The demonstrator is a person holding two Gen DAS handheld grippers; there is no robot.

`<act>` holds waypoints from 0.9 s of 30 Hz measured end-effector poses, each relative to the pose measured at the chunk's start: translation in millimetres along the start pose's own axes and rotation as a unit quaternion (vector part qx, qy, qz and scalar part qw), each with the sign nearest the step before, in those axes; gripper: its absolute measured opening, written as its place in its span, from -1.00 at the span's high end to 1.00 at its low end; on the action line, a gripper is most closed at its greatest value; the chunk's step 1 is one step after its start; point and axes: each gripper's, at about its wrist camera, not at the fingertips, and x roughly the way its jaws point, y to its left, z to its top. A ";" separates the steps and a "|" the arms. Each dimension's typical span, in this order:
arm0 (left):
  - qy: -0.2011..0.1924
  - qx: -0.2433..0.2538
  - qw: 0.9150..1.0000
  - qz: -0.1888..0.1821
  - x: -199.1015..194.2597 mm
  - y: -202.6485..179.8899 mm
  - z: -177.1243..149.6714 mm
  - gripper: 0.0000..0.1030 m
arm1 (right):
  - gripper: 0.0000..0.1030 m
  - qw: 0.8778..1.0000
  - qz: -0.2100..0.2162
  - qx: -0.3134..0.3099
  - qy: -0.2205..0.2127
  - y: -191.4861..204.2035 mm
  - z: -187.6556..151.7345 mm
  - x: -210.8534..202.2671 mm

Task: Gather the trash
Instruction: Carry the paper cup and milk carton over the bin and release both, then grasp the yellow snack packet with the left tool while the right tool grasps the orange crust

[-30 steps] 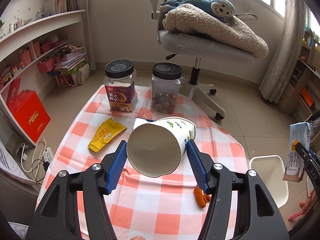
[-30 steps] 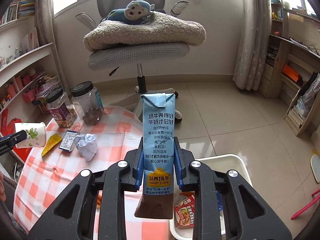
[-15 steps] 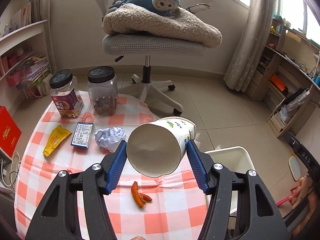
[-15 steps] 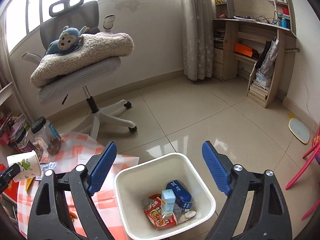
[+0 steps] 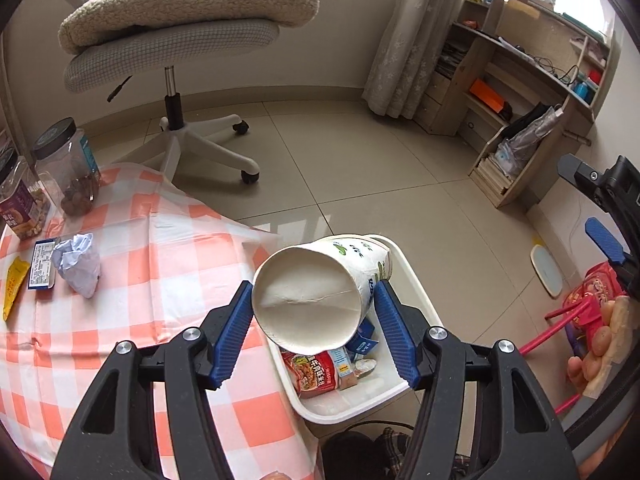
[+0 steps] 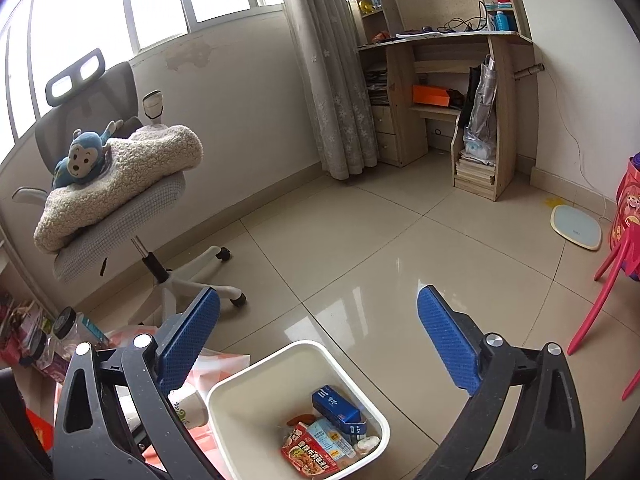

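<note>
My left gripper [image 5: 313, 286] is shut on a white paper cup [image 5: 308, 308], which lies on its side with its bottom towards the camera. The cup hangs over the near-left rim of the white trash bin [image 5: 416, 292] beside the table. The right wrist view shows the cup [image 6: 190, 402] at the bin's [image 6: 224, 392] left edge. My right gripper [image 6: 318, 296] hovers beyond the bin, its jaws opening wide with nothing between them. A milk carton [image 6: 332, 442], a blue box [image 6: 336, 404] and a red packet [image 6: 308, 450] lie in the bin.
On the checked tablecloth [image 5: 160, 264] lie a crumpled paper ball [image 5: 78, 264], a blue-and-white pack [image 5: 40, 266] and a yellow wrapper [image 5: 12, 288]. Two black-lidded jars [image 5: 68, 168] stand at its far edge. An office chair [image 5: 172, 40] stands behind, red stool legs [image 6: 608, 280] to the right.
My left gripper carried the cup rightwards from over the table to over the bin. My right gripper let the milk carton go into the bin, opened wide and swung to the right.
</note>
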 end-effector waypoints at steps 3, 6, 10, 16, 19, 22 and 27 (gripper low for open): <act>0.005 -0.003 1.000 -0.005 7.7 -9.6 9.7 -0.28 | -0.85 1.000 -0.005 0.006 -0.005 -5.3 2.9 -0.7; -0.013 -0.010 1.000 -0.001 0.8 -7.7 15.3 -0.28 | -0.86 1.000 -0.008 0.003 -0.006 -5.2 2.6 -1.4; -0.046 0.000 0.998 0.040 -13.1 2.3 18.4 -0.31 | -0.86 1.000 -0.013 -0.027 -0.005 8.9 -3.1 -1.1; -0.072 -0.008 0.994 0.080 -31.1 31.5 23.9 -0.40 | -0.86 0.995 -0.026 -0.091 -0.020 46.1 -16.1 -5.7; -0.086 -0.008 0.990 0.109 -38.9 46.4 25.5 -0.48 | -0.86 0.993 -0.018 -0.114 -0.014 64.9 -24.1 -3.6; -0.088 -0.008 0.988 0.126 -42.7 63.9 23.7 -0.51 | -0.86 0.990 -0.014 -0.140 -0.005 86.5 -33.6 0.6; -0.075 -0.012 0.984 0.164 -39.4 98.5 15.8 -0.60 | -0.86 0.985 0.003 -0.171 0.009 123.4 -49.1 5.7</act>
